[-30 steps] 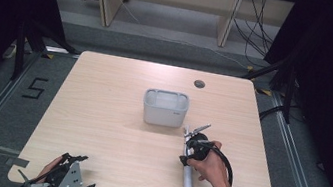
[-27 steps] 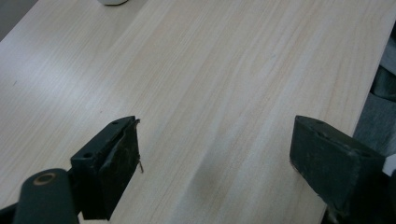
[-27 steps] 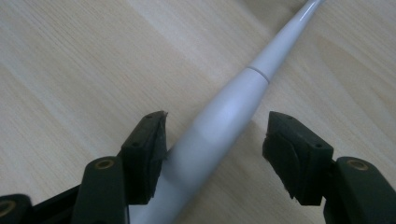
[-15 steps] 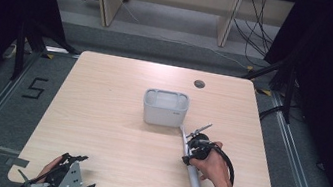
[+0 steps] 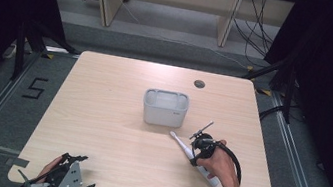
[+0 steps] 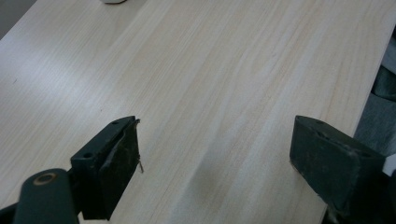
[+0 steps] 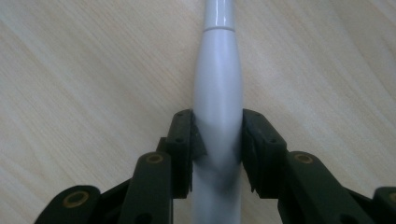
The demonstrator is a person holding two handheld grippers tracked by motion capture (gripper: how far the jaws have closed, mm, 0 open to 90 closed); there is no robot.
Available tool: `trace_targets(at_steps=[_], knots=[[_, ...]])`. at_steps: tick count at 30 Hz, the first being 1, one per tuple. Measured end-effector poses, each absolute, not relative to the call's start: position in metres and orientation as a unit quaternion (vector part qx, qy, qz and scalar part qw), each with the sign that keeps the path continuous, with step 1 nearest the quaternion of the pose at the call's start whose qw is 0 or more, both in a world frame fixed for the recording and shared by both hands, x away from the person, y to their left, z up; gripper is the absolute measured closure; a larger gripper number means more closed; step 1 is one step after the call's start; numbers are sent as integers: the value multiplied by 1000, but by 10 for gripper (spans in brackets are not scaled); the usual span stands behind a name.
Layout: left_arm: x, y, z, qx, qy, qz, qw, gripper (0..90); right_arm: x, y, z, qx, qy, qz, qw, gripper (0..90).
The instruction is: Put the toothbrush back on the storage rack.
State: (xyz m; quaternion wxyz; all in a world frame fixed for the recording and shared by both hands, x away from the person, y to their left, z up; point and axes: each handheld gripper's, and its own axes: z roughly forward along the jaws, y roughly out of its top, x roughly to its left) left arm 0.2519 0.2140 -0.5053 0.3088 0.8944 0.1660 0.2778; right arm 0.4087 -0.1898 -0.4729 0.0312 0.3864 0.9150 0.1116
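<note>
A white electric toothbrush [image 5: 182, 145] lies slanted over the right half of the wooden table [image 5: 100, 113], its head pointing up-left toward a grey bin [image 5: 165, 107]. My right gripper [image 5: 199, 152] is shut on its handle. In the right gripper view the pads [image 7: 187, 144] press both sides of the toothbrush body [image 7: 218, 84], with my right gripper [image 7: 217, 140] just above the table top. My left gripper [image 5: 65, 176] rests at the table's front left corner. In the left gripper view my left gripper [image 6: 215, 154] is open, with bare wood between its fingers.
The grey bin stands near the table's middle and looks empty from above. A round cable hole [image 5: 199, 84] sits at the back right. A black cable [image 5: 235, 160] loops from the right gripper. Shelving [image 5: 168, 3] stands behind the table.
The right gripper has turned the toothbrush anticlockwise: its head swung left and its tail swung right. The left gripper has not moved.
</note>
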Motion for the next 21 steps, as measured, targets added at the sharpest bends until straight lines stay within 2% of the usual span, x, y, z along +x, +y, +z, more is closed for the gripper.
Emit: trace_targets(at_steps=[21], knots=[[251,214,-505,894,164,280,309,154,424,-171,-473,373,927,26,-3,664]])
